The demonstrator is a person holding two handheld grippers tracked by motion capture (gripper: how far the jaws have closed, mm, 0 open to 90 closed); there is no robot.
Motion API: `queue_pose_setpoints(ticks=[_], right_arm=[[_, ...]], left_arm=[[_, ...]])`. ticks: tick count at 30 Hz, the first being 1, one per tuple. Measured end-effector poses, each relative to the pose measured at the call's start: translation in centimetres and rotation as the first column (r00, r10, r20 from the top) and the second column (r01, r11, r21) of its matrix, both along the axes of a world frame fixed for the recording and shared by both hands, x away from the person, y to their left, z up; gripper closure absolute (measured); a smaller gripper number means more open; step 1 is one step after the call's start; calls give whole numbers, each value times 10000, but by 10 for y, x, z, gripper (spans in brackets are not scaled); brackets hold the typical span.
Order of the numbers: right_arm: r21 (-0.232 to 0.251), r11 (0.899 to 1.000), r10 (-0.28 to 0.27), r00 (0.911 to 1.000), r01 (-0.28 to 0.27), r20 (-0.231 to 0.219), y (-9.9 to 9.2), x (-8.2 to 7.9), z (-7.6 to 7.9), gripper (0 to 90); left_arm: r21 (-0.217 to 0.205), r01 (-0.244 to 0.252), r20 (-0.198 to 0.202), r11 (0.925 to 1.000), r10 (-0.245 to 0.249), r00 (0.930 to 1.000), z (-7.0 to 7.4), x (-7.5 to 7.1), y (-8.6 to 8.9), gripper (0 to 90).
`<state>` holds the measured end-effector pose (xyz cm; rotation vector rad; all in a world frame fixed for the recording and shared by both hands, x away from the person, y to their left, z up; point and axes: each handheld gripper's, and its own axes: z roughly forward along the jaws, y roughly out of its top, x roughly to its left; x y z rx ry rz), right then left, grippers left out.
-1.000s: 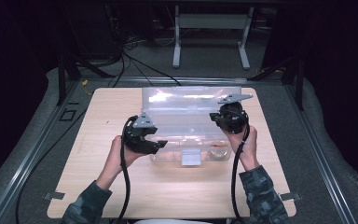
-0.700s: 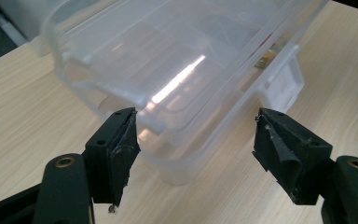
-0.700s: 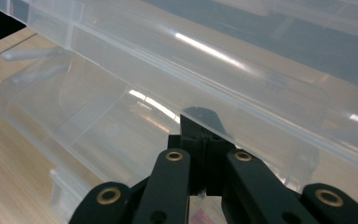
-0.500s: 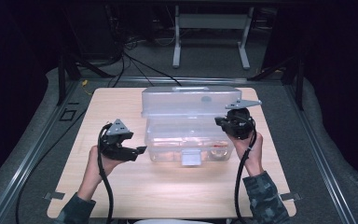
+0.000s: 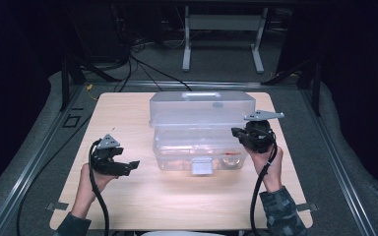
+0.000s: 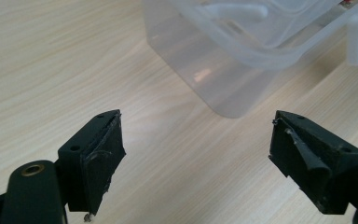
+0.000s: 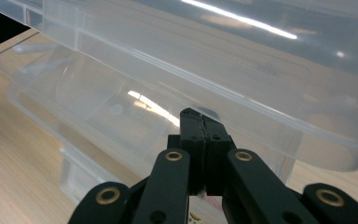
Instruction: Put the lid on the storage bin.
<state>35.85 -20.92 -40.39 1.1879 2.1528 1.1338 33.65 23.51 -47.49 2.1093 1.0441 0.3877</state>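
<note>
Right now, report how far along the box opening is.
Done: the clear box's lid stands raised off the base. In hand: the right gripper, jaws shut, sits under the lid's edge and seems to prop it. The left gripper is open over the table, off the box. Left: swinging the lid fully back, judging by its angle.

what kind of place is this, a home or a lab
Likely a lab or recording rig, not a home: a bare wooden table on grey matting, cables and a metal stand in the dark behind, and handheld grippers, left and right, at a clear plastic box.
</note>
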Motion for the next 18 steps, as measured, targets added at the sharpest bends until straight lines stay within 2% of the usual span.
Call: queue_pose_setpoints(ticks=[6,7,9,14,18], right_arm=[[68,9999,-116,9999,116,-34,-6,-6,-3,891],[247,9997,46,10000,-44,-83,-7,-7,-5,891],[150,9998,-148,9999,149,-74,-6,-10,-7,891],[246,9996,-117,9997,122,-217,-7,-14,-14,890],[171,9998,-66,9994,71,-337,-8,-18,-20,886]], left_arm=[[-36,-126,-202,9999,125,9997,-10,-1,9,166],[-23,-176,-209,9998,176,9996,-11,-1,10,166],[-51,-256,-208,9997,255,9995,-13,-1,12,165],[-157,-410,-230,9990,406,9989,-17,1,17,158],[-191,-429,-413,9989,421,9983,-23,2,18,153]])
